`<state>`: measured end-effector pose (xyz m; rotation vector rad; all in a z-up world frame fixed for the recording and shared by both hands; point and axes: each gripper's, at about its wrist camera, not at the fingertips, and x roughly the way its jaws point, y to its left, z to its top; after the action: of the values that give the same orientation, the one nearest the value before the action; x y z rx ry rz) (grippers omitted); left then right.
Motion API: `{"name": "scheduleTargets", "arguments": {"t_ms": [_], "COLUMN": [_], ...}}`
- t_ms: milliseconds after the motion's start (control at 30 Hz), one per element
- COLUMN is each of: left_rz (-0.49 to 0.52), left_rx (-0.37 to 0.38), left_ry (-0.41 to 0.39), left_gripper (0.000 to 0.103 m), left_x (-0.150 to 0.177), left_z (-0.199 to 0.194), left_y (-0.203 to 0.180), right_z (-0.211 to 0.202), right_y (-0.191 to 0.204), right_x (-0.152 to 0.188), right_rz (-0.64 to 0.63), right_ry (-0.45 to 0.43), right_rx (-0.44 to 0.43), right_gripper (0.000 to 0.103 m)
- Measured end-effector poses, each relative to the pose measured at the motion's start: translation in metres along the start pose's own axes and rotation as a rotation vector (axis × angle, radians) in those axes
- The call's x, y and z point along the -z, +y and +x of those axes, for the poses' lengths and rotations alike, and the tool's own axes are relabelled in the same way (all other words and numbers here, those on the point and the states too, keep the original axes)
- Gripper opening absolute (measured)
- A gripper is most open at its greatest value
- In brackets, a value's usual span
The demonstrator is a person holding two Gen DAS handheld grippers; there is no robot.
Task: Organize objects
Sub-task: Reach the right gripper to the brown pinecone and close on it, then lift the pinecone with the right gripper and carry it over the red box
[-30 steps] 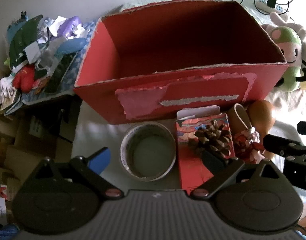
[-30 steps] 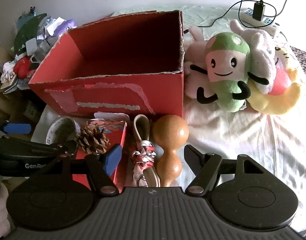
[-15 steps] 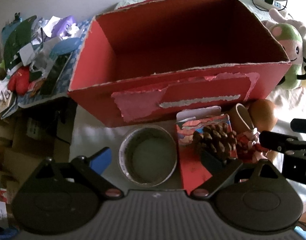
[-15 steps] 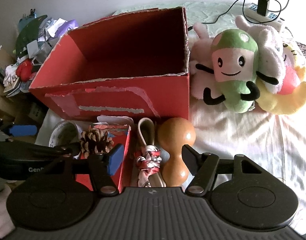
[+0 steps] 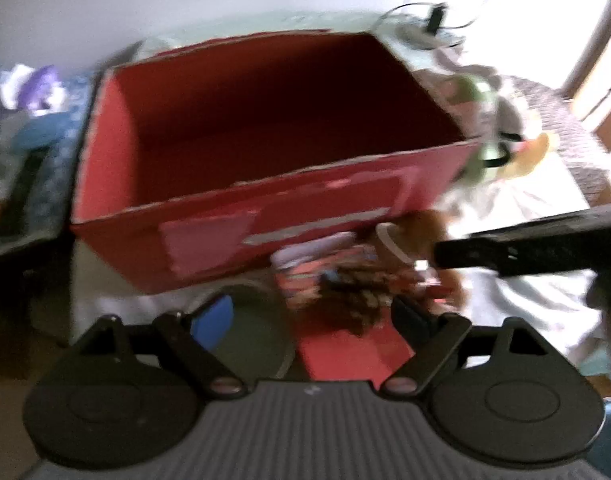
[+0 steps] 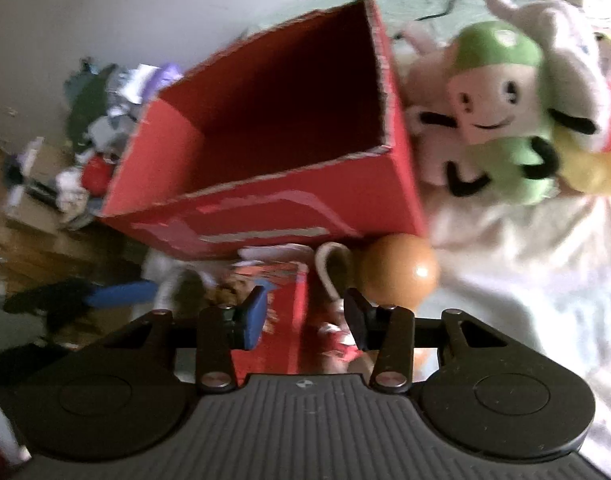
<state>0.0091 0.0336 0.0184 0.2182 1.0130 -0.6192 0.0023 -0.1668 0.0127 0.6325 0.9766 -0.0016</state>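
An open red cardboard box stands on the white sheet. In front of it lie a round tin, a red packet with a pine cone on it, a beige strap with a red-white trinket, and a wooden gourd-shaped piece. My left gripper hovers over the tin and pine cone, jaws closing, touching neither. My right gripper is closing too, with the packet's edge and the strap between its fingers; no pad presses on them.
Plush toys lie right of the box. A heap of clutter sits left of it, at the bed's edge. A power strip with cables lies behind the box. Bare sheet spreads to the right.
Both views have tilted and blurred. The right gripper's jaws have narrowed a lot and moved closer over the strap and packet. The left jaws have narrowed slightly.
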Motion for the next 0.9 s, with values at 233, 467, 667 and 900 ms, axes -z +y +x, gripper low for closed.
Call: {"name": "scheduleTargets", "arguments": {"t_ms": [233,467,667,900], "left_rz": [0.0,-0.063,-0.104,-0.051], "left_rx": [0.082,0.163,0.223,0.23], "left_ry": [0.006,0.1,0.123,0.08], "left_gripper": [0.085,0.065,0.053,0.053], "left_x": [-0.001,-0.001,0.001,-0.006], "left_z": [0.022,0.051,0.054,0.03], "left_y": [-0.015,-0.005,0.004,0.0], "right_z": [0.019,0.032,0.026,-0.015], "right_y": [0.005,-0.004,-0.002,0.011], "right_x": [-0.007,-0.01,-0.013,-0.028], "right_rz": [-0.001,0.091,0.105,0.035], "right_ry": [0.067,0.143,0.149,0.064], "right_rx": [-0.113,-0.173,-0.2,-0.252], "right_gripper": [0.047,0.043,0.037,0.037]}}
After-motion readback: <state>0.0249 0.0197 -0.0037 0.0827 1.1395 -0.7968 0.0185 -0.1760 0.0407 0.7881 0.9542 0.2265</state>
